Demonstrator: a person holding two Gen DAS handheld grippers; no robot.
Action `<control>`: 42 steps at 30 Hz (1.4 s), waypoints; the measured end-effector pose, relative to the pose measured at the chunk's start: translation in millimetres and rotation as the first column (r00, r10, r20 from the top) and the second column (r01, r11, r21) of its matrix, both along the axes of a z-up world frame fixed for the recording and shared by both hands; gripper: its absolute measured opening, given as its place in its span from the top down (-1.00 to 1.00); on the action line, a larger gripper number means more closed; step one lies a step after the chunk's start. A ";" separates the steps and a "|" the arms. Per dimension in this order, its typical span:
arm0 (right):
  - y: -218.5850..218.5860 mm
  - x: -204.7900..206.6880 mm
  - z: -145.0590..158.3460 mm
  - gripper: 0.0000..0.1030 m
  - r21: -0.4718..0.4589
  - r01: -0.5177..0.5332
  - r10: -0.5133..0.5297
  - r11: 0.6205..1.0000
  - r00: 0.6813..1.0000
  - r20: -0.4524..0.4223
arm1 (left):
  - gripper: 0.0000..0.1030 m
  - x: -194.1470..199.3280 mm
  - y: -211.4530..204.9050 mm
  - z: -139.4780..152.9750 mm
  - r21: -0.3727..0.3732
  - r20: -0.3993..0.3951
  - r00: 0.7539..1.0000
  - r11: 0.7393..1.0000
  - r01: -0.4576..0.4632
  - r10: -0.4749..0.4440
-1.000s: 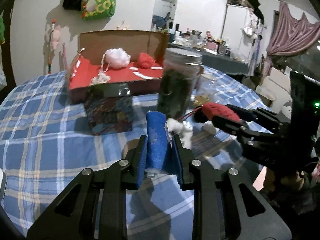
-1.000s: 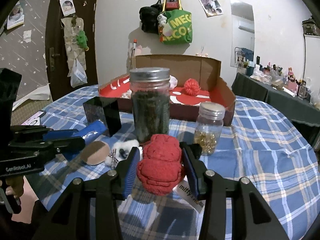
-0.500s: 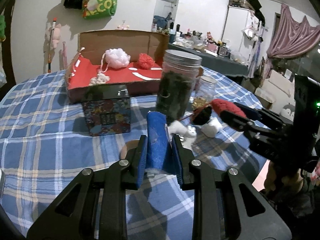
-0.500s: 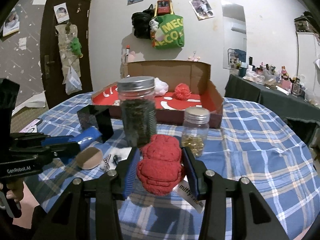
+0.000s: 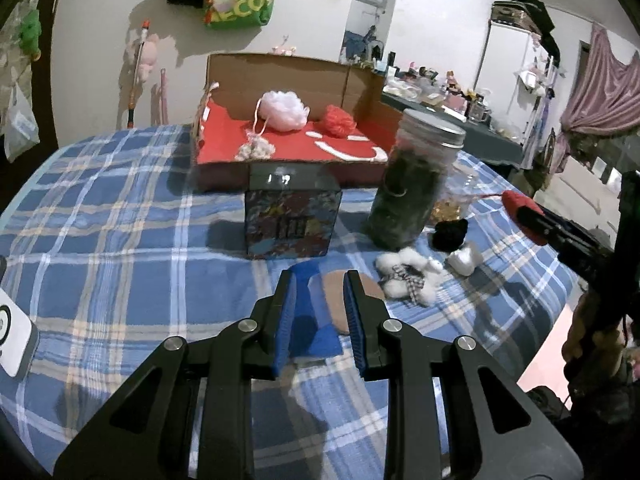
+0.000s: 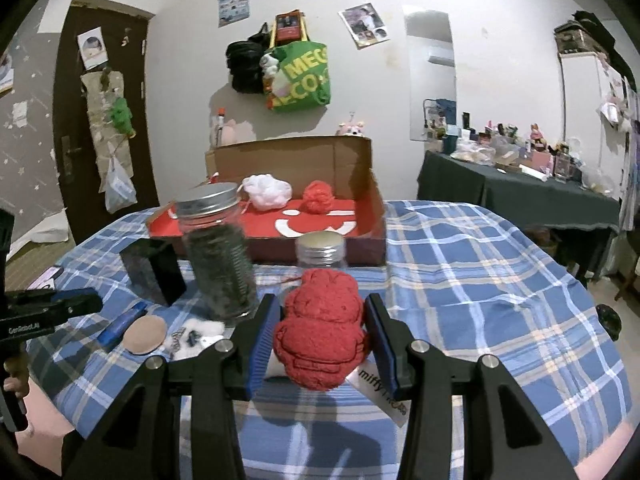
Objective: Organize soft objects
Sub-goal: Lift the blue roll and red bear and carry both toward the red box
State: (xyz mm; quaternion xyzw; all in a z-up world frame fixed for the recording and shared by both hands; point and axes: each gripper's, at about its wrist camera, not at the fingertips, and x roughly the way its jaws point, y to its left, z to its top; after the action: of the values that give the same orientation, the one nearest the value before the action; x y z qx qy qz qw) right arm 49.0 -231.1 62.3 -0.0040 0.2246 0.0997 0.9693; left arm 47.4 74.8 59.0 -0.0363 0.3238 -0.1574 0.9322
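Note:
My left gripper (image 5: 319,320) is open, its jaws on either side of a blue soft object with a tan end (image 5: 310,320) that lies on the checked tablecloth; it also shows in the right wrist view (image 6: 120,326). My right gripper (image 6: 320,334) is shut on a red plush toy (image 6: 322,332) with a white tag, held above the table; it shows at the right of the left wrist view (image 5: 520,210). A small white plush (image 5: 408,274) lies near the big jar. The open cardboard box (image 5: 288,146) with a red floor holds a pink pouf, a red pouf and a small cream knit.
A tall dark-filled glass jar (image 5: 414,188) and a small jar (image 6: 322,250) stand in front of the box. A dark patterned cube box (image 5: 292,216) stands left of them. A black soft lump (image 5: 450,234) and white piece lie by the jar. A white device (image 5: 14,328) lies at the left edge.
My left gripper has opened and the blue object now lies on the cloth between the jaws. My right gripper has lifted the red plush higher and farther from the table.

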 end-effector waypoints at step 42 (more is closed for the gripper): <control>-6.6 0.4 -37.0 0.10 0.033 -0.017 0.019 0.999 0.998 -0.062 | 0.53 7.0 -9.5 -25.5 -0.015 -0.039 0.999 1.000 -0.022 0.021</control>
State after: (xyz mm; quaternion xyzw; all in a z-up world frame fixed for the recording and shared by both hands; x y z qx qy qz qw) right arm 49.4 -237.7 25.3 0.0130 0.2528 0.1120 0.9609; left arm 54.4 65.3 33.5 -0.0501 0.3402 -0.1493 0.9271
